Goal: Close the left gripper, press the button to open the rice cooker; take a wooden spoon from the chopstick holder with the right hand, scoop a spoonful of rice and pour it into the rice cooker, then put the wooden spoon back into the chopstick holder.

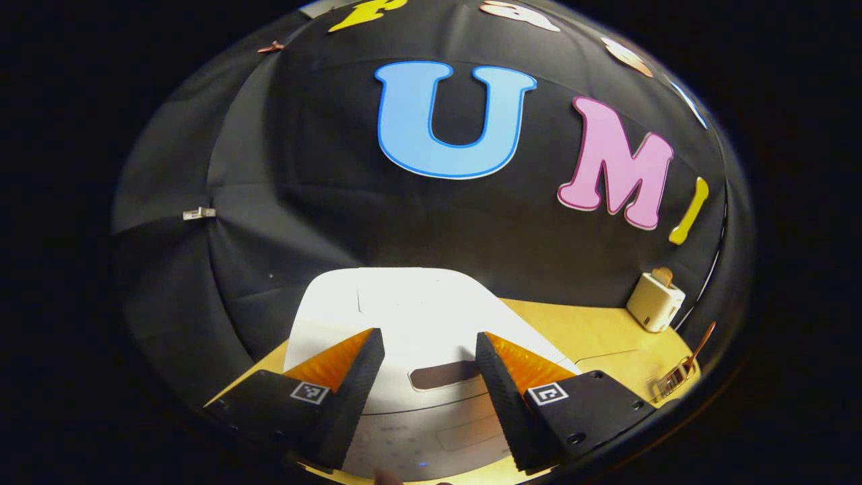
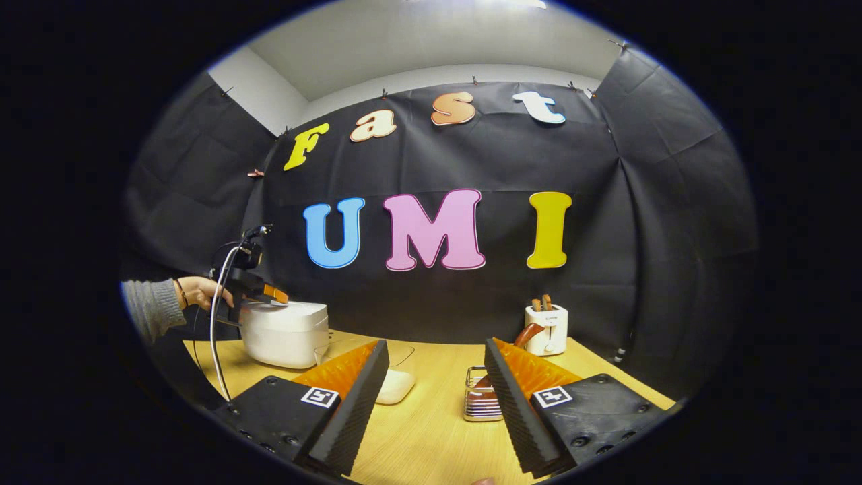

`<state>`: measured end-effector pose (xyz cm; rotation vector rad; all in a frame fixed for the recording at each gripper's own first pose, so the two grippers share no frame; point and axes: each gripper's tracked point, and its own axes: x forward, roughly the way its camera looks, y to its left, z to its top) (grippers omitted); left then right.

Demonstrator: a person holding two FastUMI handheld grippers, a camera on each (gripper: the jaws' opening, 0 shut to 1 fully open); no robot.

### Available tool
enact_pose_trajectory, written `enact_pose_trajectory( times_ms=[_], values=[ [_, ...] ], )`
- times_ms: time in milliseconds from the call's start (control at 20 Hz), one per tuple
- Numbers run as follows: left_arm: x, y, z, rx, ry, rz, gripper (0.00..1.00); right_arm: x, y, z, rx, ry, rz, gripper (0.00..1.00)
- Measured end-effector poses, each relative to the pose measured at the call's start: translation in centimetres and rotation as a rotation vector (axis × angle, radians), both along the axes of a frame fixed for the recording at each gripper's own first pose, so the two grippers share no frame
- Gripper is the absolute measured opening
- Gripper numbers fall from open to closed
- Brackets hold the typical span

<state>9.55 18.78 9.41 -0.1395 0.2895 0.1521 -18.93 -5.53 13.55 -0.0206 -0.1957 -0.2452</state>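
Observation:
The white rice cooker [image 1: 417, 303] sits with its lid down just beneath my left gripper [image 1: 429, 347]. That gripper is open, its fingers straddling the dark button slot [image 1: 444, 374] at the lid's front. In the right gripper view the cooker [image 2: 284, 333] stands at the far left with the left gripper [image 2: 269, 294] over its top, held by a hand [image 2: 199, 291]. My right gripper [image 2: 434, 367] is open and holds nothing. Beyond it a wire chopstick holder [image 2: 479, 403] carries a wooden spoon [image 2: 526, 334]. A clear bowl of rice [image 2: 396, 385] rests near the left finger.
A small white toaster [image 2: 547, 329] stands at the back right of the wooden table [image 2: 431, 431]; it also appears in the left gripper view [image 1: 654, 301], with the chopstick holder [image 1: 670, 380] in front of it. A cable [image 2: 215, 330] hangs from the left gripper.

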Motion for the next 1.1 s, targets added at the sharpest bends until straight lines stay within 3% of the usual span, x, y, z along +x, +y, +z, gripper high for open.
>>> enact_pose_trajectory(
  times_ms=[100, 300, 500, 750, 950, 1100],
  values=[
    [0.0, 0.1, 0.1, 0.002, 0.003, 0.002, 0.92, 0.3, 0.6, -0.3, 0.000, 0.007, 0.015, 0.89],
    [-0.1, 0.2, 1.0, -0.082, -0.010, 0.019, 0.91, 0.6, 1.5, -0.8, -0.010, 0.022, 0.039, 0.89],
    [-1.0, 0.3, 3.3, -0.097, -0.107, 0.016, 0.93, 0.8, 1.4, -1.2, -0.019, 0.040, 0.034, 0.89],
    [-6.4, -1.7, 8.8, -0.078, -0.329, -0.032, 0.94, 1.6, 0.8, -1.7, -0.021, 0.060, 0.019, 0.89],
    [-11.3, -3.8, 9.6, 0.005, -0.433, -0.058, 0.95, 2.3, 0.9, -2.2, -0.028, 0.080, 0.022, 0.89],
    [-14.6, -4.9, 8.8, 0.002, -0.472, -0.081, 0.95, 2.7, 0.5, -2.6, -0.039, 0.098, 0.005, 0.89]
  ],
)
